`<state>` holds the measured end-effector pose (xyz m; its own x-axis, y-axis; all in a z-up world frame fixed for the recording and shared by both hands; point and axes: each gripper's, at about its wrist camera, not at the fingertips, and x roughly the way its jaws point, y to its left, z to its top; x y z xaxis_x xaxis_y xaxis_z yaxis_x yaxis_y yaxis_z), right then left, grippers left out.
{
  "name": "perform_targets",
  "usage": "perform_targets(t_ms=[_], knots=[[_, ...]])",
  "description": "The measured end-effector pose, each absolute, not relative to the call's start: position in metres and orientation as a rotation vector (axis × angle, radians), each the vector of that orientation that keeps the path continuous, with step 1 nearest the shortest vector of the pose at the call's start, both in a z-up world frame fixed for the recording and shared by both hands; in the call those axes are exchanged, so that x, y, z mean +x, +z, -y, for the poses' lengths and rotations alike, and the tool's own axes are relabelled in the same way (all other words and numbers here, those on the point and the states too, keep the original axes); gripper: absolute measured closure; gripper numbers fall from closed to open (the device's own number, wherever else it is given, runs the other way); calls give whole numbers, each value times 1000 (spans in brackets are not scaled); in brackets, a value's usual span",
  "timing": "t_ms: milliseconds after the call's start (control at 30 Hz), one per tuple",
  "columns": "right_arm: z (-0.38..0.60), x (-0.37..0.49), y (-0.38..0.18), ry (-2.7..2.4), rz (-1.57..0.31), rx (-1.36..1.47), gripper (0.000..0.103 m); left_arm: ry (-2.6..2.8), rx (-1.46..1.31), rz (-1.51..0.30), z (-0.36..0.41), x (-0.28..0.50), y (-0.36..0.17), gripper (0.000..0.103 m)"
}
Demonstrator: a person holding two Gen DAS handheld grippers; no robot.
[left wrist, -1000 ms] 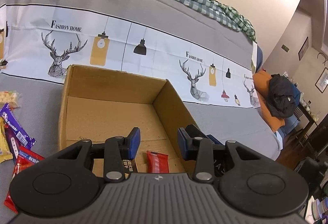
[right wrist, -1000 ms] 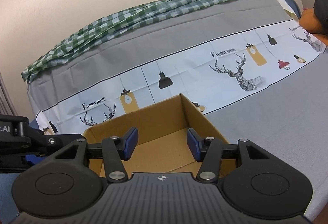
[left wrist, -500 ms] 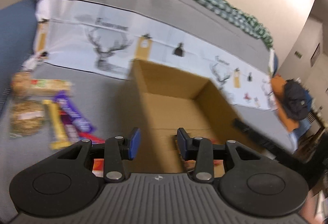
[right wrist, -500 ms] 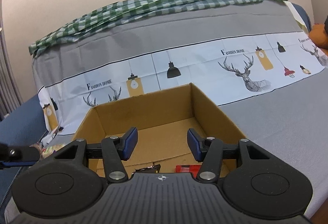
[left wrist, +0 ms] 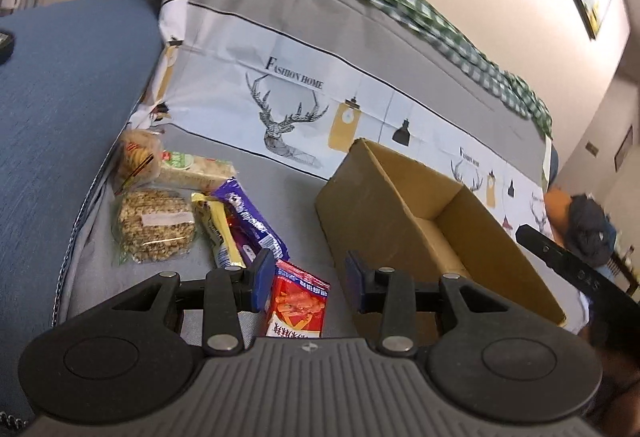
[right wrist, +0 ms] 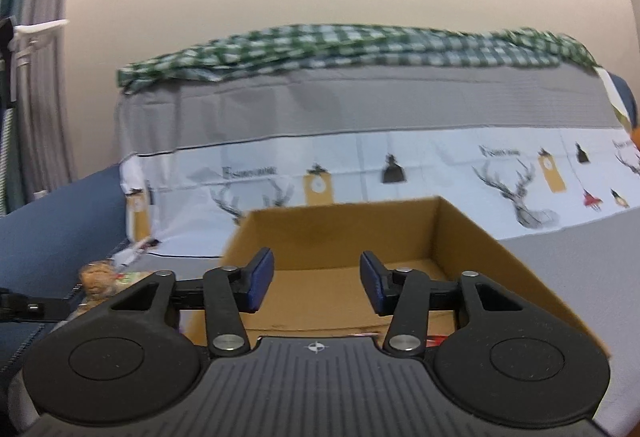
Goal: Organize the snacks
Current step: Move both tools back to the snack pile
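My left gripper (left wrist: 310,283) is open and hovers just above a red snack packet (left wrist: 299,307) lying on the grey cover; its blue pads do not press on it. Left of the packet lie a purple bar (left wrist: 252,221), a yellow bar (left wrist: 221,233), a round granola pack (left wrist: 154,225), a pale cracker bar (left wrist: 198,168) and a cookie bag (left wrist: 136,157). The open cardboard box (left wrist: 400,205) stands to the right. My right gripper (right wrist: 316,281) hangs over the box (right wrist: 480,249), jaws closing with nothing between them. A red wrapper (right wrist: 436,339) peeks from the box floor.
A blue sofa arm (left wrist: 68,85) borders the snacks on the left. The sofa back wears a deer-print cover (left wrist: 288,109) with a green checked cloth (right wrist: 340,49) on top. A dark bag on orange fabric (left wrist: 588,225) sits far right.
My left gripper swung left and down from over the box to above the snack pile. My right gripper slid left along the box, rolled, and its jaws narrowed.
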<state>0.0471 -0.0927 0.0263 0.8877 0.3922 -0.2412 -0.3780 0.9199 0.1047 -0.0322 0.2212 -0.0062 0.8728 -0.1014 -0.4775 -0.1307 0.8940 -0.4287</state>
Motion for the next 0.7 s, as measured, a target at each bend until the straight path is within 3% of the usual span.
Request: perform_targets(t_ms=[100, 267, 467, 633, 700], knots=[[70, 30, 32, 467, -228, 30, 63, 16, -520, -513, -230, -32, -7, 61], [27, 1, 37, 606, -199, -43, 63, 65, -592, -476, -243, -40, -6, 61], [-25, -11, 20, 730, -311, -122, 62, 123, -639, -430, -253, -50, -3, 60], [-59, -3, -8, 734, -467, -193, 56, 147, -703, -421, -264, -52, -6, 60], [-69, 2, -18, 719, -510, -211, 40, 154, -716, -422, -267, -52, -7, 60]])
